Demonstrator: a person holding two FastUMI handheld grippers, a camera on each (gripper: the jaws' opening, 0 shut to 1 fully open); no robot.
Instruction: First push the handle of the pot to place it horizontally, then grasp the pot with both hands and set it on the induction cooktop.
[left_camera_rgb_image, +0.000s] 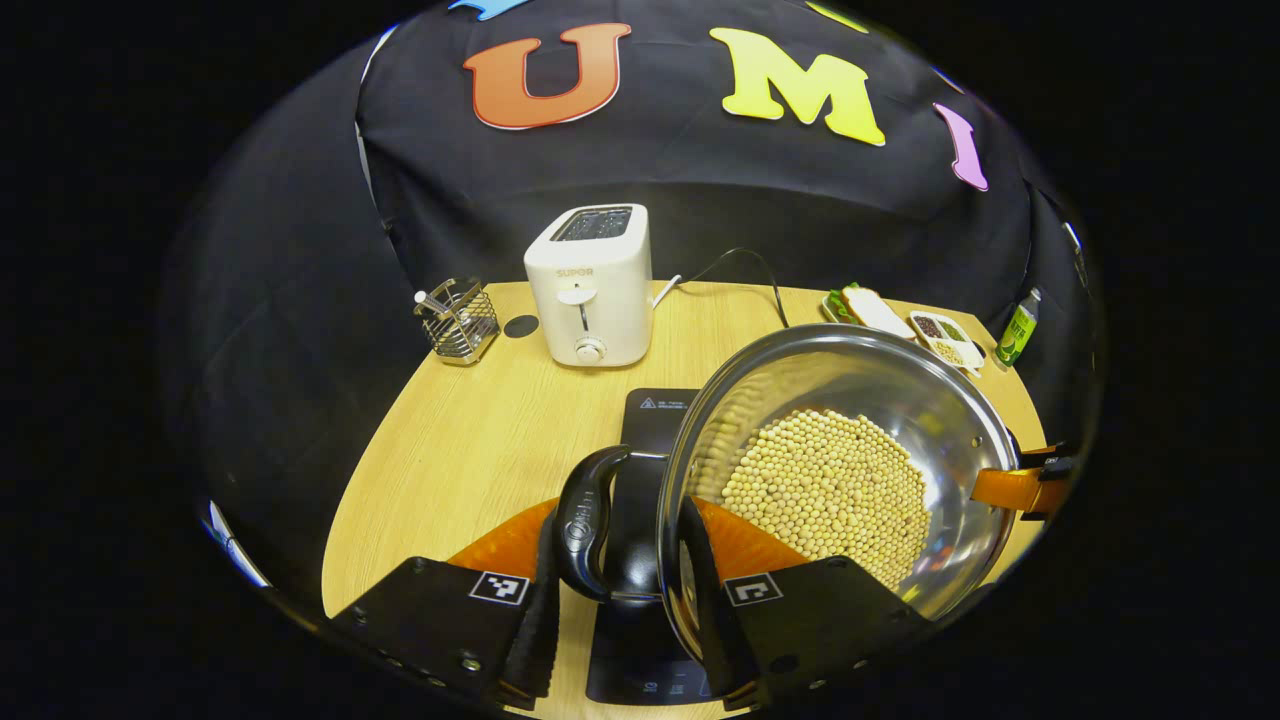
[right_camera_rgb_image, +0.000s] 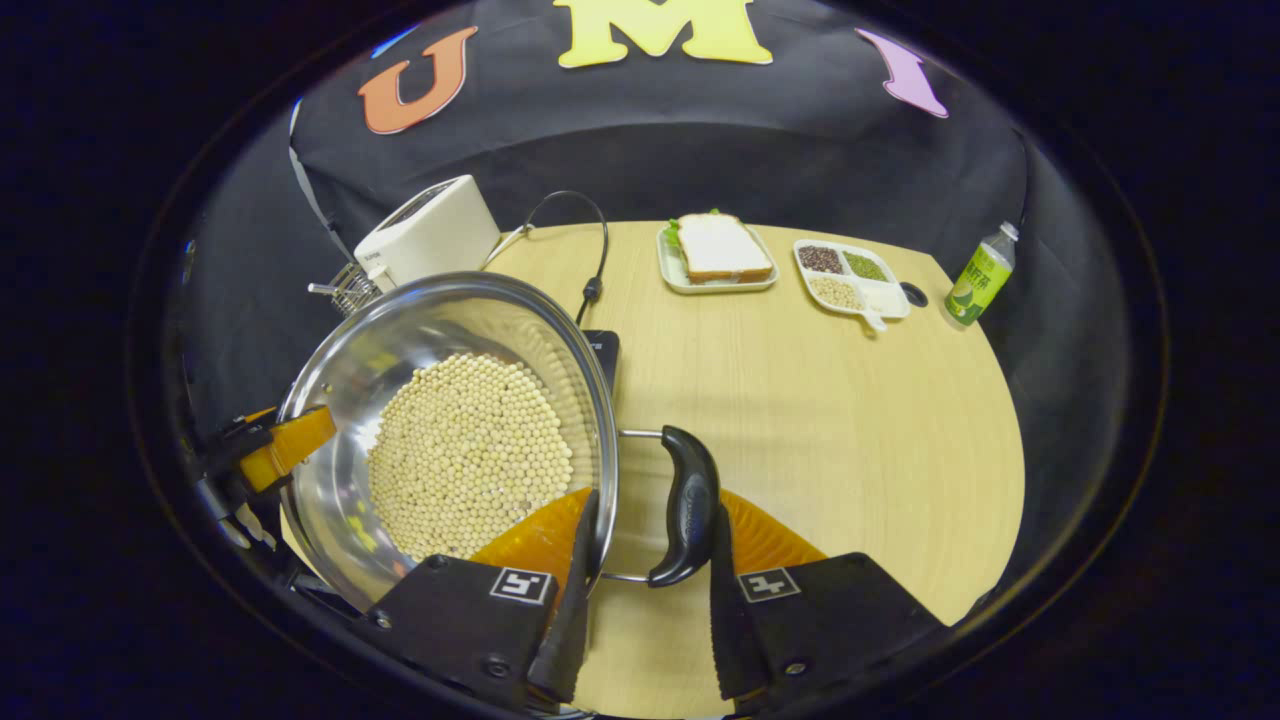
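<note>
The left gripper (left_camera_rgb_image: 620, 620) has its two fingers set astride one black side handle (left_camera_rgb_image: 592, 520) of a steel pot (left_camera_rgb_image: 900, 400), one finger outside the handle and the other reaching past the rim into the bowl; whether both press firmly cannot be told. In the right gripper view, the right gripper (right_camera_rgb_image: 645, 610) straddles the opposite black handle (right_camera_rgb_image: 688, 505) in the same fashion, one finger inside the rim, the other outside the handle, and its grip too cannot be confirmed. The pot (right_camera_rgb_image: 340, 400), seen between the two tools, carries a round bed of pale beans (left_camera_rgb_image: 830, 490) across its bottom. In the left gripper view it sits over the right part of a black induction cooktop (left_camera_rgb_image: 650, 420) on the light wooden table (left_camera_rgb_image: 450, 450); whether it rests on the glass or is held just above it cannot be told. Farther back in that view stand a white toaster (left_camera_rgb_image: 590, 285) and, to its left, a wire basket (left_camera_rgb_image: 458, 320). In the right gripper view, a sandwich on a small tray (right_camera_rgb_image: 720, 250), a divided dish of grains (right_camera_rgb_image: 850, 275) and a green-labelled bottle (right_camera_rgb_image: 980, 275) line the table's far edge, well apart from the pot.
</note>
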